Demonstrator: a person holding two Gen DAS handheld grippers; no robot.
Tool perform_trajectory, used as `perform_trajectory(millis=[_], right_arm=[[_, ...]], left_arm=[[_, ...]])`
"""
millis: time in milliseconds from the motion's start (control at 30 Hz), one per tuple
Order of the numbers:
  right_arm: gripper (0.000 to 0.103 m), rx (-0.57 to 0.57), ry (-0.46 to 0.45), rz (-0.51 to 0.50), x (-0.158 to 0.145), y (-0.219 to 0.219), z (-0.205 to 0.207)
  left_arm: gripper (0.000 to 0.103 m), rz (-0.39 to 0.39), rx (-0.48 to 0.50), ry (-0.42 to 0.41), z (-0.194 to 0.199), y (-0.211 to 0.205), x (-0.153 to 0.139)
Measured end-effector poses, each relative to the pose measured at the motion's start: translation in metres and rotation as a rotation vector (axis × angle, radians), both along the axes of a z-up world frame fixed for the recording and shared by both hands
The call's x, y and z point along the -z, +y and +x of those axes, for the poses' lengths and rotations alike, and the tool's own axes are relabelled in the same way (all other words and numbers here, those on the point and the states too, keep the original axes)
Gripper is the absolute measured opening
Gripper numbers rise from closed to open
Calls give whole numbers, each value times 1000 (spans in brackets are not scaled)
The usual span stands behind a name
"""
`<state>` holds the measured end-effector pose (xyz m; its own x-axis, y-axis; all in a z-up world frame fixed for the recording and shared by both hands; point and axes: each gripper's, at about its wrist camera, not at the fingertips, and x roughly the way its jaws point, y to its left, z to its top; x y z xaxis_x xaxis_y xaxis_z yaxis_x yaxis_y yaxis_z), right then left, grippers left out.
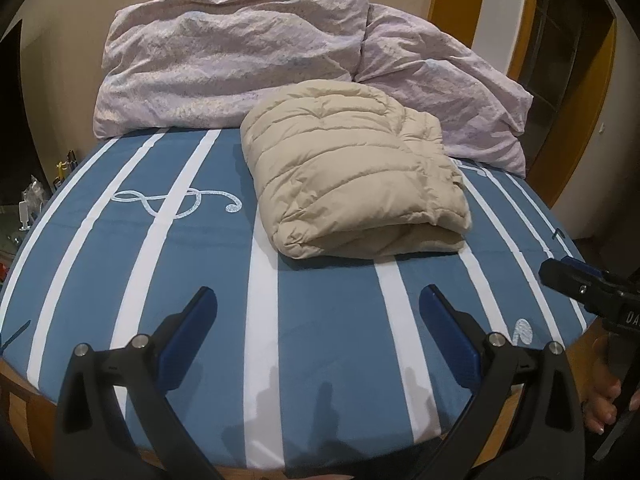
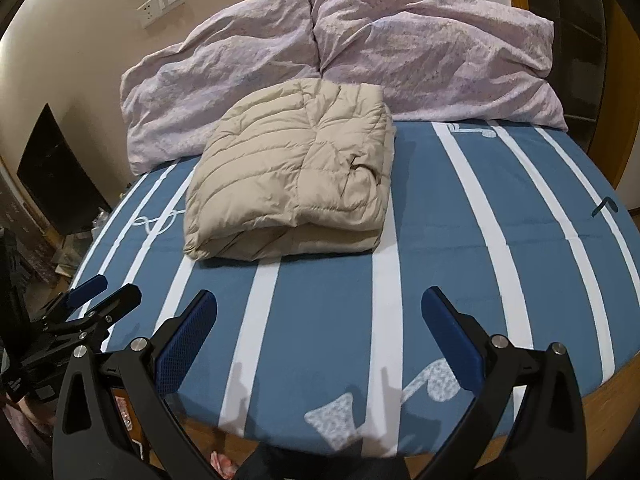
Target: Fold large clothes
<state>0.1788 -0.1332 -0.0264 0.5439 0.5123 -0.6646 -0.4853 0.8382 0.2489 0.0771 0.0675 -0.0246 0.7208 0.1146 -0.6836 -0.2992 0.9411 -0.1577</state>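
A beige quilted puffer jacket [image 1: 352, 176] lies folded into a thick bundle on the blue and white striped bed sheet [image 1: 192, 264]; it also shows in the right wrist view [image 2: 292, 176], left of the bed's middle [image 2: 460, 248]. My left gripper [image 1: 318, 300] is open and empty, held over the bed's front edge, well short of the jacket. My right gripper [image 2: 320, 300] is open and empty, also over the front edge. The right gripper's tip shows at the right edge of the left wrist view [image 1: 580, 288]. The left gripper shows at the left of the right wrist view [image 2: 96, 300].
Two crumpled lilac pillows [image 1: 240, 60] [image 2: 432, 56] lie at the head of the bed behind the jacket. A beige wall with a switch plate [image 2: 160, 4] is behind. A wooden door frame [image 1: 576, 128] stands right. Clutter [image 2: 60, 240] lies on the floor left of the bed.
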Motion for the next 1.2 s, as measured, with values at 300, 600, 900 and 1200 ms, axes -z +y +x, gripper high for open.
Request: perform_trajectory(millis=[300, 600, 900, 1200], right_arm=[[102, -22, -14, -1, -7, 0, -17], [102, -22, -13, -1, -8, -1, -19], [102, -21, -15, -2, -7, 2, -24], [102, -22, -13, 0, -7, 2, -23]], left_arm=[[101, -22, 1, -4, -11, -8, -10], [101, -21, 0, -4, -12, -9, -10], [101, -33, 0, 4, -13, -12, -8], [101, -35, 3, 9, -11, -12, -8]])
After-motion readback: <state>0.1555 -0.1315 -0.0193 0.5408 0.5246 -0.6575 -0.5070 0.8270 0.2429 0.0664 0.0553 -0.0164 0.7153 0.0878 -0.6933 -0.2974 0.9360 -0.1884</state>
